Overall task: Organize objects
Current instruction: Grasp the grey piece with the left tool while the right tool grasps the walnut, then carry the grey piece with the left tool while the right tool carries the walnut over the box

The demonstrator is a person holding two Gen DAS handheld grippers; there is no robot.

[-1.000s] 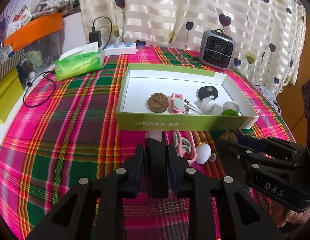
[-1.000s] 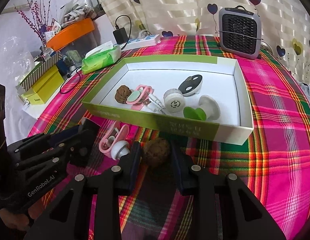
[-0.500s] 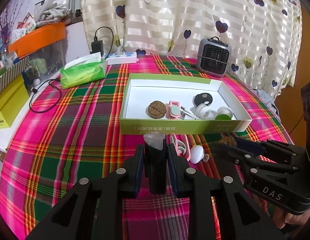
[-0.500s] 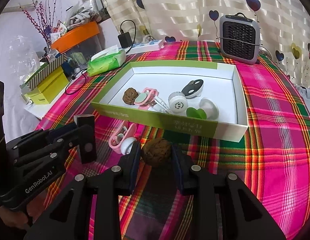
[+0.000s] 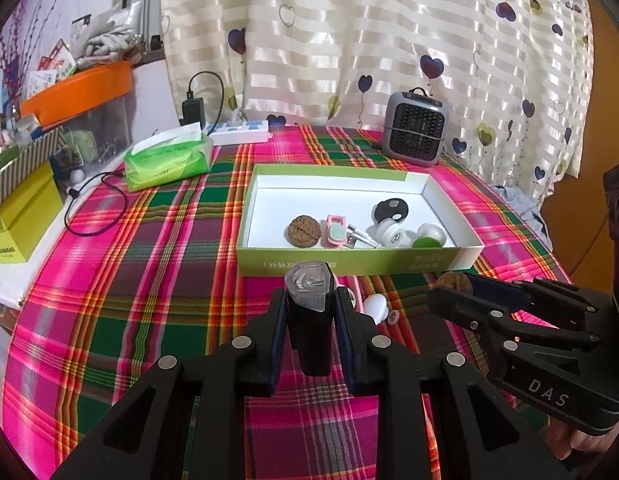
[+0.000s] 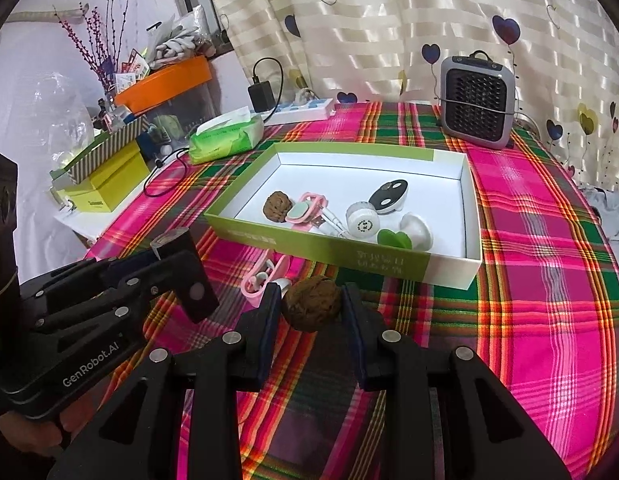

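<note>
Tablecloth (image 5: 149,280) farther below both claws

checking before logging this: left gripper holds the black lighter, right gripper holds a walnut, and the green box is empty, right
Not quite: the green box isn't empty. The right wrist view shows a second walnut and other small items inside. The left gripper does hold the black lighter, the right gripper a walnut.

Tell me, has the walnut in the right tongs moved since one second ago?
Yes. The walnut, clamped in the right tongs, has lifted off the plaid tablecloth and now hangs before the green box.
</note>
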